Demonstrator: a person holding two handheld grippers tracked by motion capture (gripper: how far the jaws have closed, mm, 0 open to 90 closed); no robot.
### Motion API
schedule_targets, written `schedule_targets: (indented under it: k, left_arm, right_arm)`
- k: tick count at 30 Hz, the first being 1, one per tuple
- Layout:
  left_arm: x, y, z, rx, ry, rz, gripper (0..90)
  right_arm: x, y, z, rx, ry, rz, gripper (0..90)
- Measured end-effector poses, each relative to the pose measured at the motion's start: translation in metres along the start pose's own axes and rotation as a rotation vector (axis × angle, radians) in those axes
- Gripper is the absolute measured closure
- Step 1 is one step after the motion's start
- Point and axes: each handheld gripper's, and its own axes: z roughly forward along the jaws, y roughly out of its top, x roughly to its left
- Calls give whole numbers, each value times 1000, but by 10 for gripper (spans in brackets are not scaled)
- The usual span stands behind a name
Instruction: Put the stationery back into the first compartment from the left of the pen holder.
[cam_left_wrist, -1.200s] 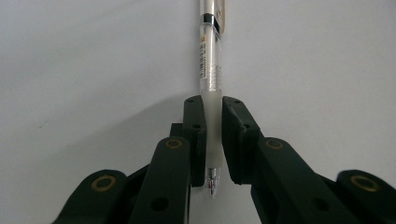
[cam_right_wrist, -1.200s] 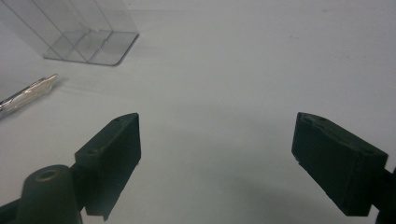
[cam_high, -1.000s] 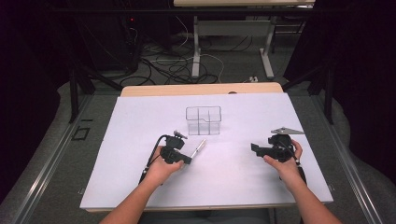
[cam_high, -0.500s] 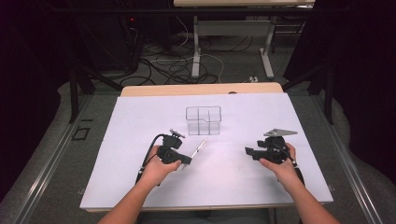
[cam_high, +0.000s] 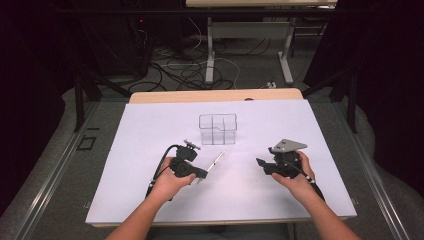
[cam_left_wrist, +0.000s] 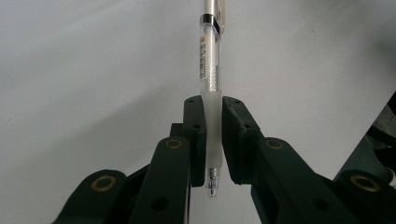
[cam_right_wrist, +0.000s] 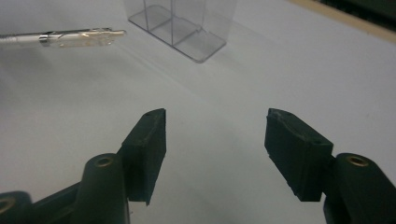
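The left gripper view cuts the pen (cam_left_wrist: 208, 88) off at the top edge, so its far end and most of its clip are out of frame; the print on the clear barrel is too small to read. At the right edge a dark shape intrudes that cannot be made out. In the right gripper view the pen's (cam_right_wrist: 70, 38) near end runs off the left side, and the clear plastic box (cam_right_wrist: 184, 25) is cropped at the top, with only its base and lower walls showing. In the high view the pen (cam_high: 215, 162) is a thin pale line, and where the left gripper's jaws meet it is hard to see.

The left gripper (cam_left_wrist: 212, 140) is clenched on the pen: its two black pads press on the frosted grip sleeve from either side, and the writing tip pokes back towards the camera between the jaws. The barrel sticks out ahead of the gripper over the white table (cam_high: 150, 130), pointing towards the box (cam_high: 218, 129) but short of it.

The right gripper (cam_right_wrist: 215, 149) stands partly open with nothing between its pads; its jaws have just been closing. In the high view it (cam_high: 260, 162) hovers over bare table, well apart from the pen and facing it.
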Motion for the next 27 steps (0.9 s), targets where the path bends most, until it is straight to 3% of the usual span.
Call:
schedule_targets:
  k: [2, 14, 22, 27]
  left_arm:
    - [-1, 0, 1, 1, 3, 1, 805]
    - [-2, 0, 3, 10, -7, -1, 805]
    - [-4, 0, 5, 19, -13, 16, 805]
    - [-7, -1, 8, 25, -24, 19, 805]
  right_arm:
    - [5, 0, 1, -33, -5, -80, 419]
    - [38, 4, 8, -16, 9, -475, 455]
    - [52, 2, 15, -12, 34, -666, 438]
    - [58, 2, 16, -3, 19, -726, 450]
